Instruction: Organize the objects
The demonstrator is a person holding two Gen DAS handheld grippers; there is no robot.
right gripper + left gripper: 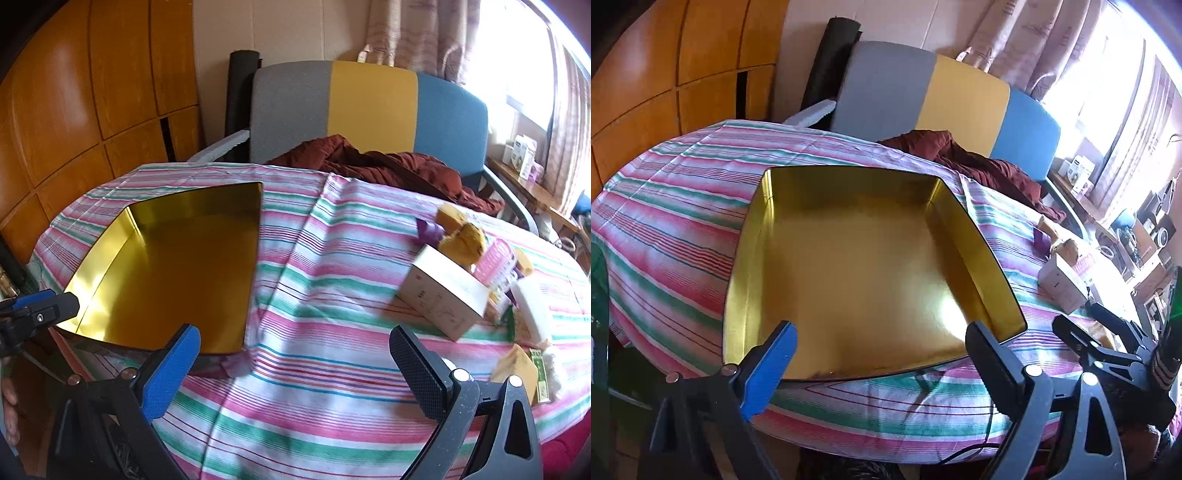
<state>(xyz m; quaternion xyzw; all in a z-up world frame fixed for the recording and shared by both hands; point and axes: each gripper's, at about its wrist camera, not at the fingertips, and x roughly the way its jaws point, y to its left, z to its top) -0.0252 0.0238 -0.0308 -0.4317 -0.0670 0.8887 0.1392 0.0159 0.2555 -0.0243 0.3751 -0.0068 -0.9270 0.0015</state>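
White box (441, 295) lies right of centre in right wrist view, up-right of right tongs (295, 365); tongs spread wide, nothing between. Box long axis runs diagonal, upper left to lower right. Clutter pile touches its far side. Gold tin (166, 266), empty, sits left on striped surface (314, 369). Left tongs (882, 354) spread, empty, over tin's near edge. Right hand nearer box.

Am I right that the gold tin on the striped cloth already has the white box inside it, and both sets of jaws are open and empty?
Not quite: the gold tin is empty. The white box sits apart from it on the striped cloth, among the other items, as the right wrist view shows. The rest holds: left gripper and right gripper have open, empty jaws.
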